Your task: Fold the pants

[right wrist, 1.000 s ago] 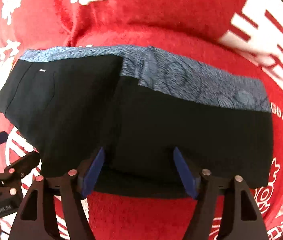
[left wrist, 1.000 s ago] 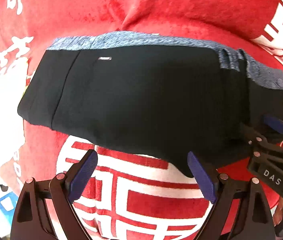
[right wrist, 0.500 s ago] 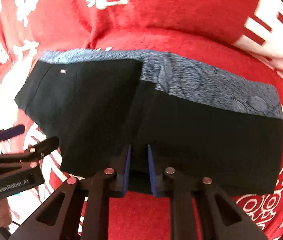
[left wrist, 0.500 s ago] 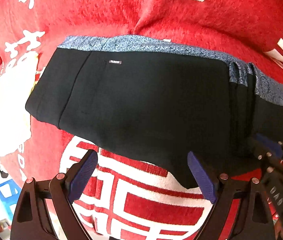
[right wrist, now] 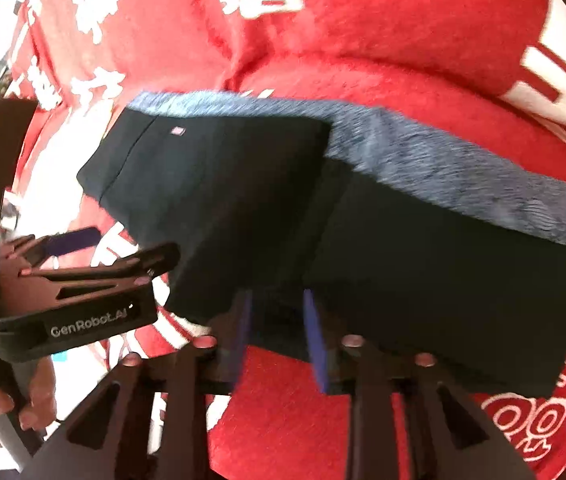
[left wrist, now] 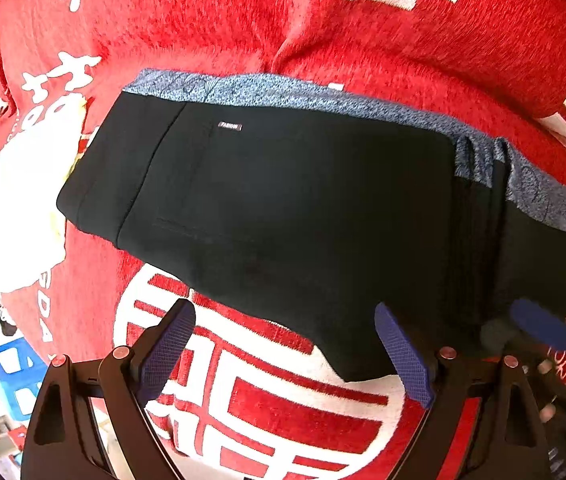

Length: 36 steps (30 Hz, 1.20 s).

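The folded pants [left wrist: 283, 208] lie on the red blanket [left wrist: 363, 32]. Right gripper [right wrist: 275, 328] is opening around their near hem; left gripper [left wrist: 283, 356] hangs wide beside it. A half-released hem could drag, spoiling the fold.

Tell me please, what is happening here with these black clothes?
A person is folding black pants with a blue patterned waistband on a red blanket. The right gripper sits at the near hem, jaws opening with fabric between them. The left gripper hangs wide open, holding nothing.
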Motion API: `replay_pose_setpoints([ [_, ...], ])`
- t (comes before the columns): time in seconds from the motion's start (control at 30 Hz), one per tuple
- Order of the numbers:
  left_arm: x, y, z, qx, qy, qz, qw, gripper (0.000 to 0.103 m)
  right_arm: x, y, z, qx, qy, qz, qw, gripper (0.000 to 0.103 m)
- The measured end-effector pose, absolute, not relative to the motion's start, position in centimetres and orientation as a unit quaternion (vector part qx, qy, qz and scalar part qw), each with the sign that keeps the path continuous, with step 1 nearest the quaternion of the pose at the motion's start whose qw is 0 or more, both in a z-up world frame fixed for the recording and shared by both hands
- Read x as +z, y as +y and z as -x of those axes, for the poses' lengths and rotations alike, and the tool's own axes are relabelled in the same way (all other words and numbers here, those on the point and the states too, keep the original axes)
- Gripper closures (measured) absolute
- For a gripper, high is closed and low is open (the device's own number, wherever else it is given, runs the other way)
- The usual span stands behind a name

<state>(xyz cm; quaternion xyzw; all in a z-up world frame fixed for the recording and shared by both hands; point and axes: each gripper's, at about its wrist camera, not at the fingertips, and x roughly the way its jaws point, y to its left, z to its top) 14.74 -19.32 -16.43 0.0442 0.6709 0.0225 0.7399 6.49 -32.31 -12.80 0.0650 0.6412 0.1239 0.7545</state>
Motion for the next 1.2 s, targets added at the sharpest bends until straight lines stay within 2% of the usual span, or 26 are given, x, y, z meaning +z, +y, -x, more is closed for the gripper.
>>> replay_pose_setpoints([
  [0.3, -15.7, -21.3, -14.9, 0.003, 0.666, -0.039, 0.745, 0.012, -10.4, -43.0, -8.7, -0.046, 0.587, -0.115, 0.8, 0.066],
  [0.37, -15.3, -22.8, -15.2, -0.02, 0.661, -0.038, 0.749, 0.012, -9.9, -45.5, -8.4, -0.082, 0.571, -0.122, 0.807, 0.053],
  [0.4, -15.1, -24.0, -15.4, -0.037, 0.658, -0.04, 0.751, 0.012, -9.7, -47.4, -8.0, -0.103, 0.563, -0.135, 0.809, 0.043],
  [0.43, -14.9, -25.2, -15.7, -0.05, 0.653, -0.041, 0.754, 0.012, -9.8, -48.8, -7.7, -0.115, 0.56, -0.148, 0.807, 0.042],
  [0.53, -14.3, -29.2, -16.9, -0.089, 0.639, -0.045, 0.762, 0.012, -11.5, -53.4, -7.0, -0.129, 0.566, -0.211, 0.787, 0.044],
  [0.67, -15.0, -34.2, -18.8, -0.126, 0.618, -0.057, 0.774, 0.012, -15.3, -57.2, -7.4, -0.066, 0.581, -0.324, 0.744, 0.063],
  [0.7, -15.5, -35.0, -19.2, -0.124, 0.617, -0.066, 0.774, 0.012, -16.0, -57.2, -7.7, -0.054, 0.591, -0.329, 0.734, 0.065],
  [0.8, -18.6, -36.2, -19.6, -0.092, 0.628, -0.113, 0.764, 0.012, -15.4, -55.2, -8.4, -0.033, 0.607, -0.264, 0.749, 0.065],
  [0.87, -20.2, -35.4, -19.5, -0.083, 0.647, -0.102, 0.751, 0.01, -15.0, -53.4, -8.7, -0.03, 0.619, -0.195, 0.76, 0.063],
  [0.93, -20.2, -34.2, -19.1, -0.082, 0.648, -0.065, 0.754, 0.009, -15.0, -52.9, -8.9, -0.035, 0.62, -0.176, 0.764, 0.06],
  [1.2, -19.3, -34.2, -18.2, -0.077, 0.646, -0.107, 0.752, 0.009, -14.3, -50.6, -8.9, -0.051, 0.625, -0.103, 0.772, 0.046],
])
